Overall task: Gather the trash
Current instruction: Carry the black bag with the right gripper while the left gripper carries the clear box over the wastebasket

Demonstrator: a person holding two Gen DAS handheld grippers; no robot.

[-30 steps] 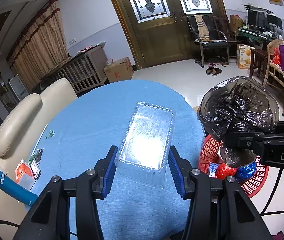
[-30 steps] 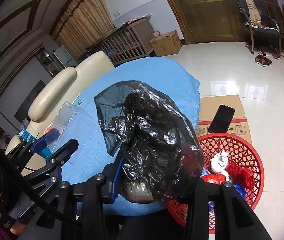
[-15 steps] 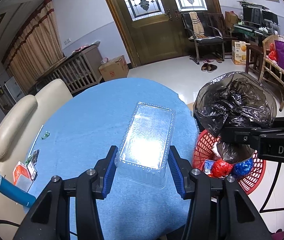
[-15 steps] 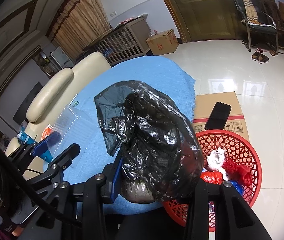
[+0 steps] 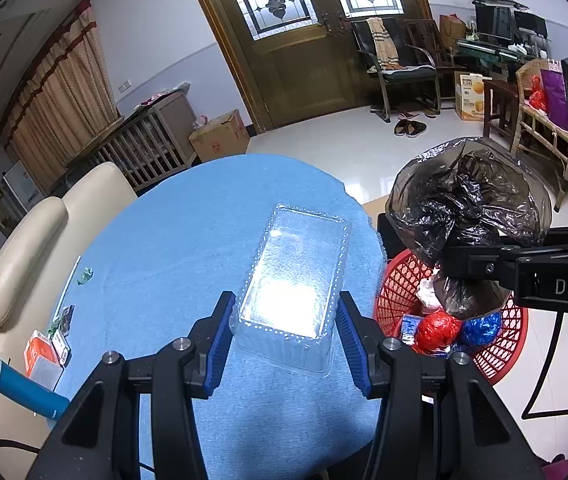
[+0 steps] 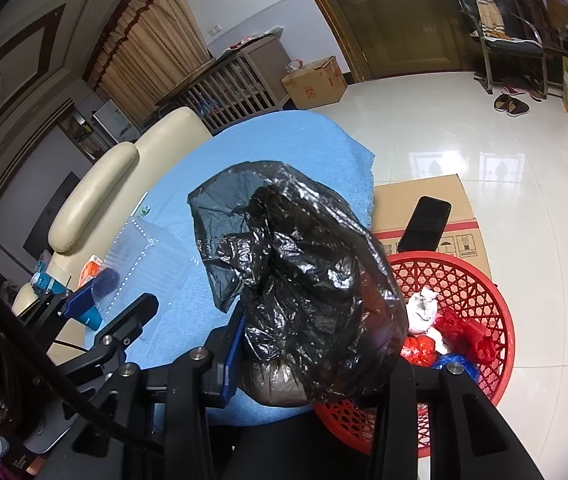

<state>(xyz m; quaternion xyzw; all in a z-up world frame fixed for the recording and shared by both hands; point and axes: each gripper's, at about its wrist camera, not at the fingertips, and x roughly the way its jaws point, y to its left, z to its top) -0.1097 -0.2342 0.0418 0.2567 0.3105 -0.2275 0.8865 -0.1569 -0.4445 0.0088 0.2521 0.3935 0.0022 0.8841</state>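
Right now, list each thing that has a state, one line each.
Left tool: shut on clear box.
Clear box: closed, level, held over the table.
Right tool: shut on black bag.
Black bag: bunched, full, held beside the basket.
Basket: upright on the floor, partly filled with trash.

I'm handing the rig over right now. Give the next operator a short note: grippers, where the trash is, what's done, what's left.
Left gripper: shut on the clear box, over the blue table.
Right gripper: shut on the black bag, held at the table's edge, partly above the red basket.
Done: white, red and blue trash already lies in the basket.
Left: drop the bag, then the box, into the basket. Small scraps and an orange pack remain near the table's left edge; whether those are trash I cannot tell.
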